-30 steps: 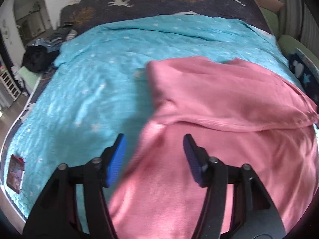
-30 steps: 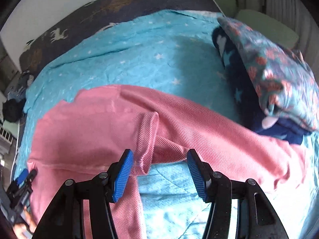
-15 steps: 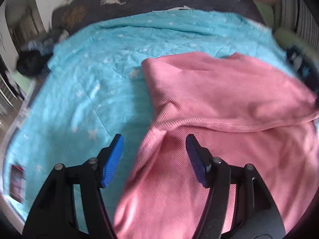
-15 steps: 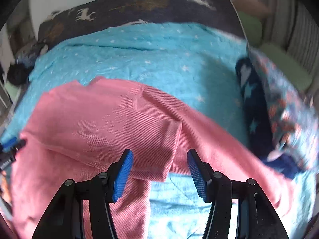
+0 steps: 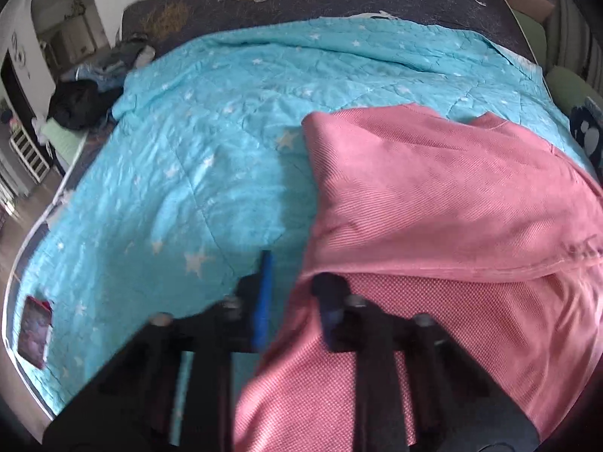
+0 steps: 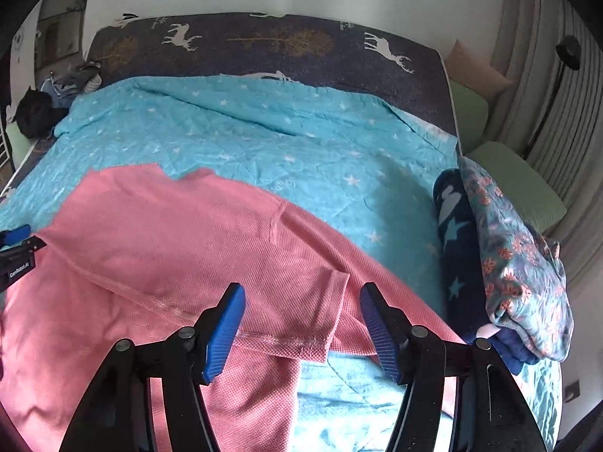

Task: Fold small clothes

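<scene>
1. Shirt (image 6: 181,248) spread on quilt (image 6: 264,143), at 6 to 9 o'clock in right wrist view.
2. Folded clothes pile (image 6: 508,263) on quilt at 3 o'clock, near shirt.
3. Headboard (image 6: 264,49) behind quilt at 12 o'clock.
4. Left gripper (image 5: 292,293) at shirt's left edge; right gripper (image 6: 301,327) over sleeve hem.

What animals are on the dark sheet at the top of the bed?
White deer, with golden-brown trees, on the dark navy sheet. The right wrist view shows them best.
</scene>
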A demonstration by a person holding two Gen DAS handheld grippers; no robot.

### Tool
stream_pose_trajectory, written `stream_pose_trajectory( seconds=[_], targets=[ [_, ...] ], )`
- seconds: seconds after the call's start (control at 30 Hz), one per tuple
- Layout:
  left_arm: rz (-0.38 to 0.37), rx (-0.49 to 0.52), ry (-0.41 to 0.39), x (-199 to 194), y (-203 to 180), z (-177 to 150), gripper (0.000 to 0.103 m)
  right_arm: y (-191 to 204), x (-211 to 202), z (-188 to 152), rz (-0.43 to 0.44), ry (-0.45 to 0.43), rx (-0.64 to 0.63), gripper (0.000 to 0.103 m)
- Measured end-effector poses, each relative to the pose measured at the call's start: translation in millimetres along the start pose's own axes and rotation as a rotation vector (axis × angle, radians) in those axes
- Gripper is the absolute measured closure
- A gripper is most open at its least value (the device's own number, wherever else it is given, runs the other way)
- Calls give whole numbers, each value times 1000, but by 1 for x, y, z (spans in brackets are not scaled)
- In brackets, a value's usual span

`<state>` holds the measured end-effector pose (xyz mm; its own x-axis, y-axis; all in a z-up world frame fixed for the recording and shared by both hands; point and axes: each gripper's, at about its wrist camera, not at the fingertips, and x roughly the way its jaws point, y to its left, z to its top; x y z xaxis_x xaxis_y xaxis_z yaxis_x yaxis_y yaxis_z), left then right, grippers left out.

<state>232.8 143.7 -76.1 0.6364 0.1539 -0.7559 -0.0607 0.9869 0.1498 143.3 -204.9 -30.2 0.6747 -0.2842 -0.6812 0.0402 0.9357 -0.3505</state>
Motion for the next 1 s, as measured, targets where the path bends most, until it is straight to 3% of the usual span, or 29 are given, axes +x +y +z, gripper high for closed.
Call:
stream_pose_trajectory(
  seconds=[0.07, 0.23, 0.43, 0.53, 0.6, 0.67, 0.73, 0.77, 0.8, 0.83, 0.93, 1.0],
  targets=[
    [-3, -27, 3, 2, 6, -2, 85, 2, 5, 5, 48, 22, -6, 39],
    [-69, -76, 5, 6, 14, -9, 83, 40, 43, 55, 286, 118, -131, 39],
    [-102, -116, 3, 6, 20, -13, 75, 158, 86, 139, 547, 203, -267, 39],
    [-115, -126, -4, 5, 22, -16, 70, 224, 117, 161, 573, 254, -349, 38],
    [-131, -137, -3, 6, 25, -17, 69, 258, 142, 166, 518, 289, -385, 38],
    [-166, -159, 5, 8, 30, -17, 69, 272, 164, 166, 502, 343, -370, 38],
    [-199, -180, 11, 11, 34, -17, 74, 278, 180, 166, 555, 408, -316, 39],
    [-215, -183, 9, 11, 36, -17, 80, 278, 184, 165, 571, 423, -299, 43],
    [-240, -177, 7, 11, 35, -16, 92, 280, 186, 165, 576, 425, -289, 78],
    [-227, -171, 2, 9, 33, -15, 92, 283, 187, 165, 573, 435, -285, 99],
    [-201, -190, -9, 7, 34, -17, 91, 282, 183, 177, 611, 406, -219, 102],
    [-218, -210, 12, 12, 39, -18, 89, 283, 185, 191, 589, 371, -163, 102]
  ],
)
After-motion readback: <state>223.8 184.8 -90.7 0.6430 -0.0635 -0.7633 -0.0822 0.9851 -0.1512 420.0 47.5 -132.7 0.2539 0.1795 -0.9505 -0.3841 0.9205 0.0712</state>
